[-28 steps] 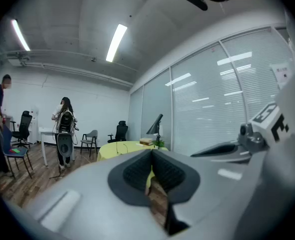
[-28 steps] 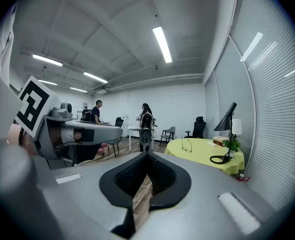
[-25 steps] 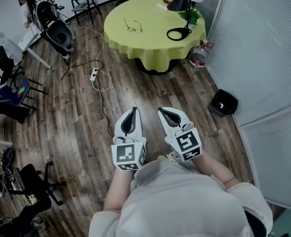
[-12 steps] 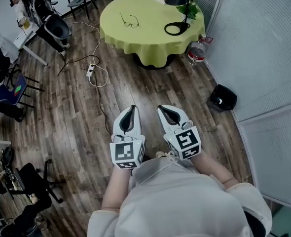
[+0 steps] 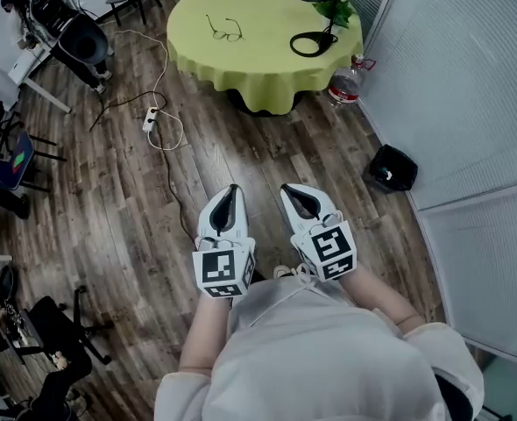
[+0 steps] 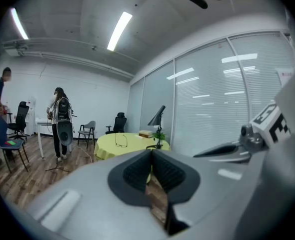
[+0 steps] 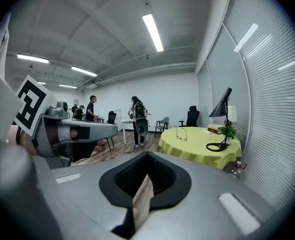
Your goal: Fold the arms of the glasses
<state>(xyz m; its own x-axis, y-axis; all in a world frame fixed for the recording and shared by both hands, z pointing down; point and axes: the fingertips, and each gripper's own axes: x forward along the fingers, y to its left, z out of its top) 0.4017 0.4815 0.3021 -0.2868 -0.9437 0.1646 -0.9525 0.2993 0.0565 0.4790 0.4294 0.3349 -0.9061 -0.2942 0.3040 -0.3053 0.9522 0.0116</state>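
Note:
The thin-framed glasses (image 5: pixel 226 30) lie with arms spread on a round table with a yellow-green cloth (image 5: pixel 258 68), far ahead of me. They also show small in the left gripper view, glasses (image 6: pixel 120 140), and in the right gripper view, glasses (image 7: pixel 181 133). My left gripper (image 5: pixel 231 189) and right gripper (image 5: pixel 293 189) are held side by side close to my body, over the wooden floor, well short of the table. Both point toward the table. Each is shut with nothing between its jaws.
A black desk lamp (image 5: pixel 315 11), a small plant (image 5: pixel 339 9) and books stand on the table's right side. On the floor are a water bottle (image 5: pixel 344 84), a black bin (image 5: pixel 392 168) and a power strip with cable (image 5: pixel 150 118). Glass partitions run along the right; chairs and people are at the left.
The table with the glasses has slid toward the top of the head view, along with the floor items. Both grippers stay side by side and shut.

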